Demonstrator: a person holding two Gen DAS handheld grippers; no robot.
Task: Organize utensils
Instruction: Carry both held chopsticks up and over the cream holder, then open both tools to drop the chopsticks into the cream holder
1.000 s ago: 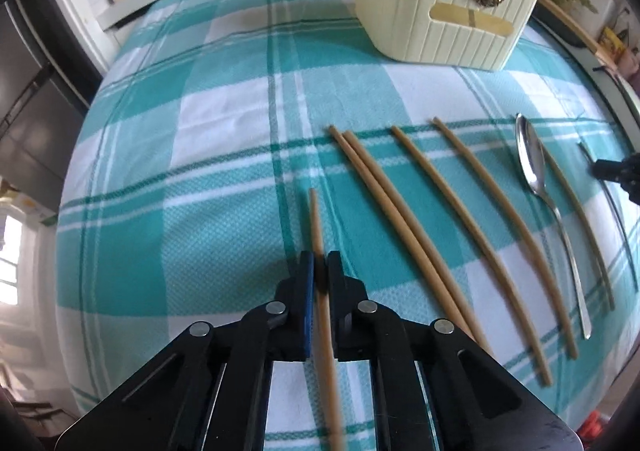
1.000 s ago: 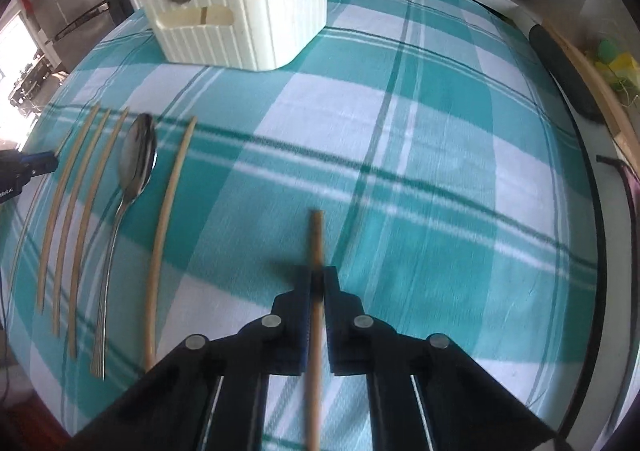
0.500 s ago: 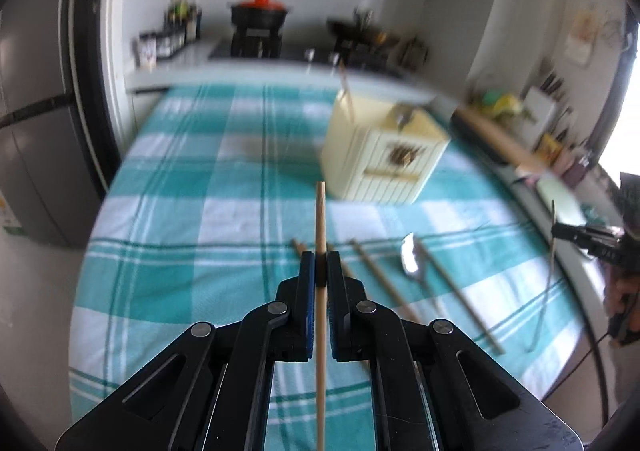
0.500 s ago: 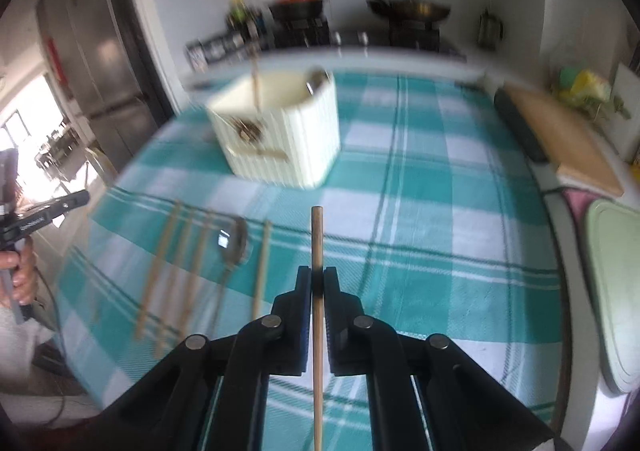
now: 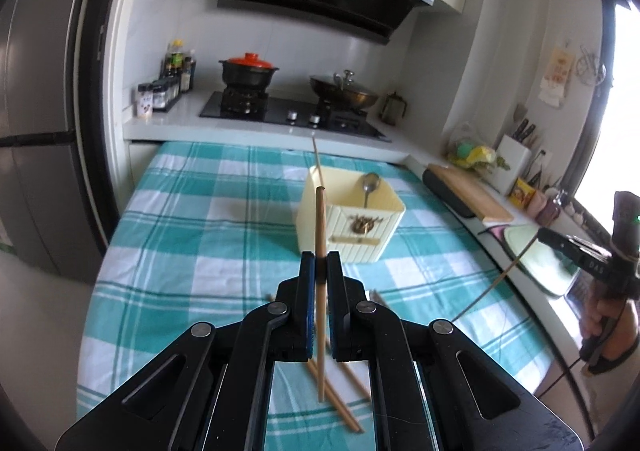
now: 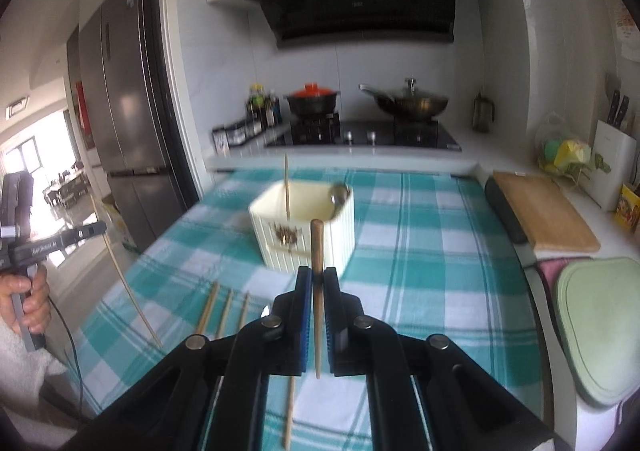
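The left hand-held gripper (image 5: 320,263) is squeezed tight on a chopstick (image 5: 320,227). The stick stands almost straight up between its two blue pads (image 5: 307,315). The top of the stick pokes out past the fingertips, and the bottom hangs down behind them.

The right hand-held gripper (image 6: 317,278) is squeezed tight on another chopstick (image 6: 317,251) the same way, thick end up.

Straight ahead of each hand-held gripper sits a cream utensil box (image 5: 352,219) on the table (image 5: 192,219), which has a green and white checked cloth. Both hand-held grippers are up in the air, well above the cloth and well apart from the box. Inside the box, one thin stick (image 5: 318,159) leans up on its left side, and a spoon (image 5: 370,187) stands at the back right.

Below the left hand-held gripper, more chopsticks (image 5: 340,399) lie flat on the cloth, and two of them cross. In the right wrist view, three loose chopsticks (image 6: 224,311) lie side by side on the cloth, down and to the left of the right hand-held gripper, and one more stick (image 6: 289,411) shows just under it.

Far to the right of the left hand-held gripper you can see the other one held in a hand, with its stick pointing down at a slant.

Behind the table is a stove with a black pot with a red lid (image 5: 249,71) and a wok (image 5: 344,91).
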